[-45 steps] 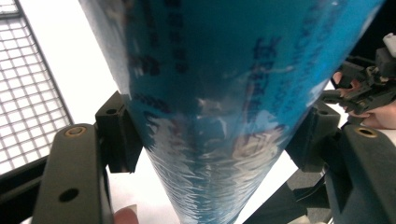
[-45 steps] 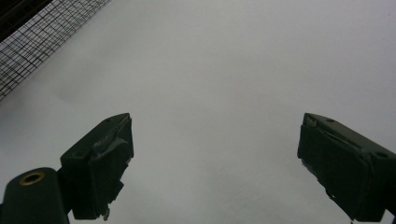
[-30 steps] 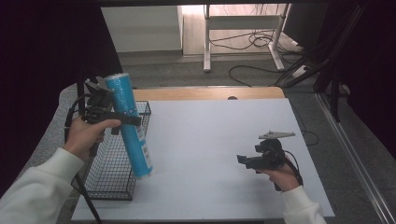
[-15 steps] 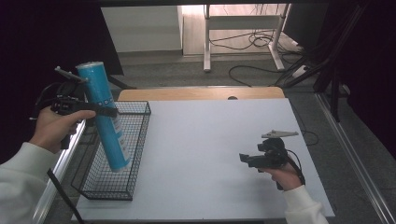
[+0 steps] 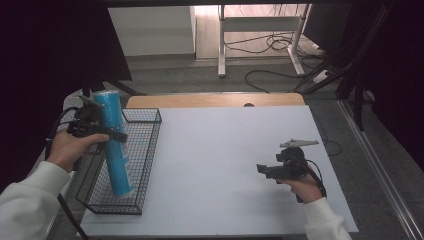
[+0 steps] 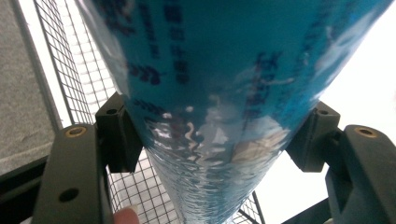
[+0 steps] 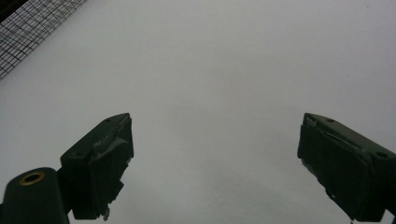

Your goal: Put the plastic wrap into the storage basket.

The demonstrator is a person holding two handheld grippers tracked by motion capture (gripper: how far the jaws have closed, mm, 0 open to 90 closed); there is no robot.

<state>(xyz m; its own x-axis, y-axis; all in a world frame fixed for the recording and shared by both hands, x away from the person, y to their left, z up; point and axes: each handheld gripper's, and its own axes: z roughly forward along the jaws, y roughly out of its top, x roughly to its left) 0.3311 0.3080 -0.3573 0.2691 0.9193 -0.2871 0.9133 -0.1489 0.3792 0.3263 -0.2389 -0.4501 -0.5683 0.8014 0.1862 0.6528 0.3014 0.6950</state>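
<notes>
White tabletop (image 5: pixel 225 165) spreading under everything, lying bare between the two hands. Also showing as plain white ground (image 7: pixel 210 70) in the right gripper view.

Black wire basket (image 5: pixel 145 150) sitting on the tabletop's left edge, long side running away from the person. Appearing as fine mesh (image 6: pixel 74 70) behind the jaws in the left gripper view, and as a dark grid corner (image 7: pixel 32 28) at the upper left of the right gripper view.

Blue tube (image 5: pixel 114 145) standing tilted inside the basket, lower end down near the basket's near end, top leaning out above the basket's far left rim. Glossy wrapper with dark print (image 6: pixel 219 93) crowding the left gripper view.

Left gripper (image 5: pixel 107 134) clamping the tube around its upper half, held at the basket's left side. Jaws spread moderately wide, one pad pressing each side of the tube's round body (image 6: pixel 215 135), wrapper crinkling between them. Fingertip peeking up at the bottom of that view.

Right gripper (image 5: pixel 265 171) hovering low over the tabletop, well apart from the basket, toward the table's right side. Jaws gaping wide (image 7: pixel 212 163), holding nothing, touching nothing, bare white surface showing between them.
</notes>
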